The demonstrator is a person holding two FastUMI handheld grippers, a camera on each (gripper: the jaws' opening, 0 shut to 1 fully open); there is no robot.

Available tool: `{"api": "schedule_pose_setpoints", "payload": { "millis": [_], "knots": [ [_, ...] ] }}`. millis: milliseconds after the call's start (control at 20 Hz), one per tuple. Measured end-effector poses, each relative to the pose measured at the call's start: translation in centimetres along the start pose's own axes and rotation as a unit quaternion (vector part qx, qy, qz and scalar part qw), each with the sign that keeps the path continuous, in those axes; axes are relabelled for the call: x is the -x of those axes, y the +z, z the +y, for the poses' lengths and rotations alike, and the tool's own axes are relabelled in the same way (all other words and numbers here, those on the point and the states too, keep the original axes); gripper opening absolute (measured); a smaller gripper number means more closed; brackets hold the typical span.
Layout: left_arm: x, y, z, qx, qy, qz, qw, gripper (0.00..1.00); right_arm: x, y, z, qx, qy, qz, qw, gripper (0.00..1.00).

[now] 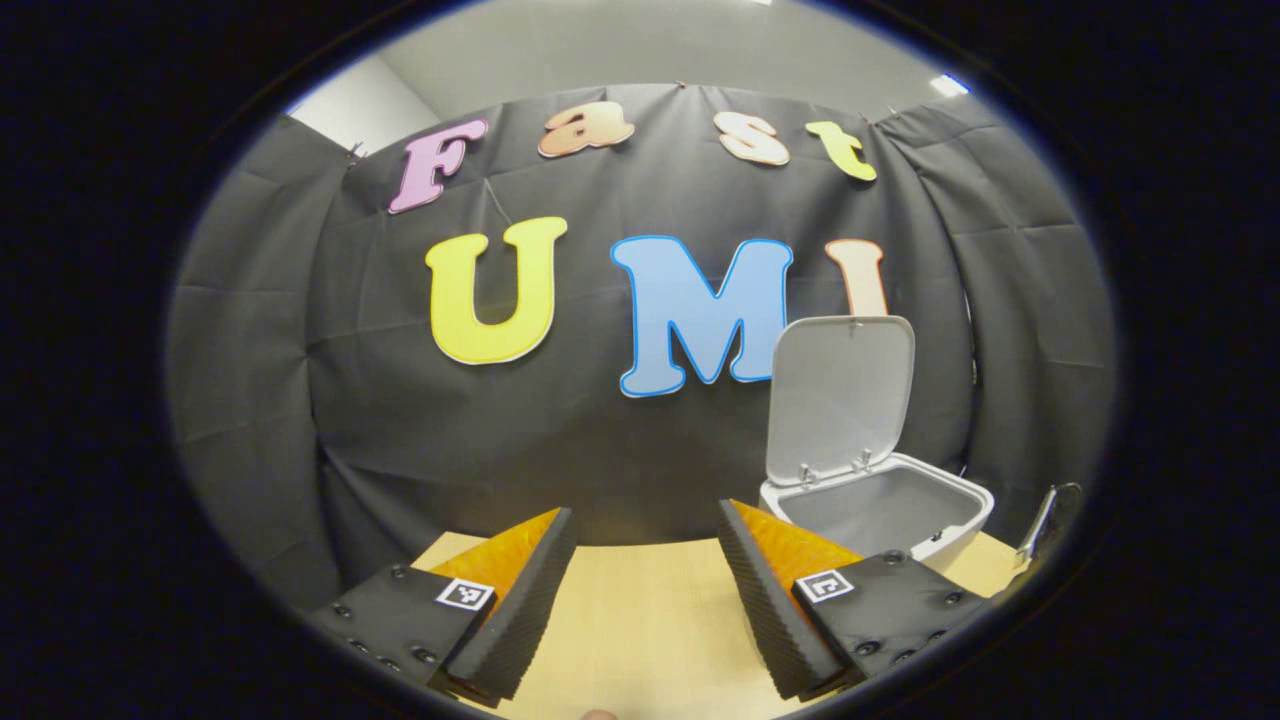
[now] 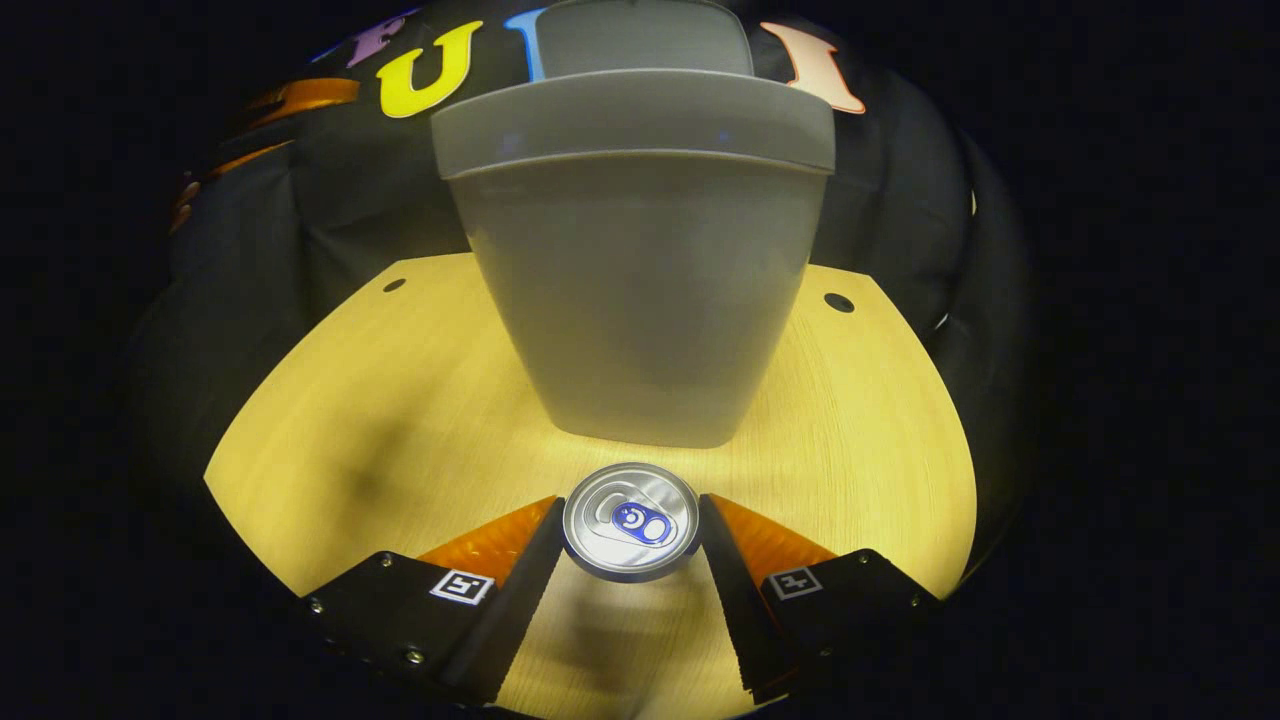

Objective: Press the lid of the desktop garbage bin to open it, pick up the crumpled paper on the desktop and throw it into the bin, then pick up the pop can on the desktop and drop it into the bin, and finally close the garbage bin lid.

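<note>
**Gripping the pop can in front of the open bin**

Closing on the pop can (image 2: 630, 520), the right gripper (image 2: 630, 535) is pressing both fingers against the can's sides, one on each flank. The can is standing upright, its top with the pull tab facing the right gripper view, and it is sitting just in front of the garbage bin (image 2: 630, 290) on the tabletop (image 2: 380, 420). In the left gripper view, the left gripper (image 1: 648, 560) is hovering with its jaws spread wide and nothing between them, bare tabletop (image 1: 640, 620) showing through the gap. The garbage bin (image 1: 880, 505) is standing to the right of that gripper, its lid (image 1: 840, 395) raised upright on its hinges and the grey inside of the bin showing beneath it.
</note>
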State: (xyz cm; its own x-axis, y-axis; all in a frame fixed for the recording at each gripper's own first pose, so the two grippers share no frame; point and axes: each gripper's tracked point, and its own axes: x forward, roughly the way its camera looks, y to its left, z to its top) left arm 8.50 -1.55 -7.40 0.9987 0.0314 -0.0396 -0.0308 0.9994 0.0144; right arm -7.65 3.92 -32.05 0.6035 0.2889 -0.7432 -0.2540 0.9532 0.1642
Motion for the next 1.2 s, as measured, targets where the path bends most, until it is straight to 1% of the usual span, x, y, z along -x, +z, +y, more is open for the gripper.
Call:
{"api": "schedule_pose_setpoints", "payload": {
  "millis": [50, 100, 350, 500, 700, 900, 1050, 1200],
  "knots": [
    [0.1, -0.1, 0.0, 0.001, 0.0, 0.001, 1.0, 0.94, 0.3, 0.4, 0.4, 0.001, 0.009, -0.006, 1.0, 0.84],
    [0.1, -0.2, 0.1, 0.002, 0.001, 0.002, 1.0, 0.97, 0.6, 0.9, 1.0, 0.004, 0.018, -0.013, 1.0, 0.84],
    [0.6, -0.5, 1.0, 0.004, 0.008, 0.005, 1.0, 0.97, 2.7, 4.7, 4.3, 0.019, 0.061, -0.056, 0.996, 0.84],
    [0.9, -0.7, 1.8, 0.002, 0.015, 0.008, 1.0, 0.97, 4.4, 7.8, 6.2, 0.024, 0.088, -0.092, 0.992, 0.84],
    [1.1, -1.0, 2.6, 0.004, 0.021, 0.01, 1.0, 0.97, 7.4, 12.5, 8.2, 0.028, 0.116, -0.146, 0.982, 0.84],
    [1.0, -1.1, 2.7, 0.006, 0.022, 0.011, 1.0, 0.97, 10.3, 17.3, 9.6, 0.026, 0.139, -0.202, 0.969, 0.84],
    [0.8, -1.1, 2.5, 0.005, 0.021, 0.011, 1.0, 0.97, 12.3, 20.6, 9.7, 0.025, 0.145, -0.24, 0.96, 0.84],
    [0.7, -1.2, 2.3, 0.004, 0.018, 0.012, 1.0, 0.97, 13.7, 23.5, 9.2, 0.019, 0.14, -0.276, 0.951, 0.83]
  ]
}}
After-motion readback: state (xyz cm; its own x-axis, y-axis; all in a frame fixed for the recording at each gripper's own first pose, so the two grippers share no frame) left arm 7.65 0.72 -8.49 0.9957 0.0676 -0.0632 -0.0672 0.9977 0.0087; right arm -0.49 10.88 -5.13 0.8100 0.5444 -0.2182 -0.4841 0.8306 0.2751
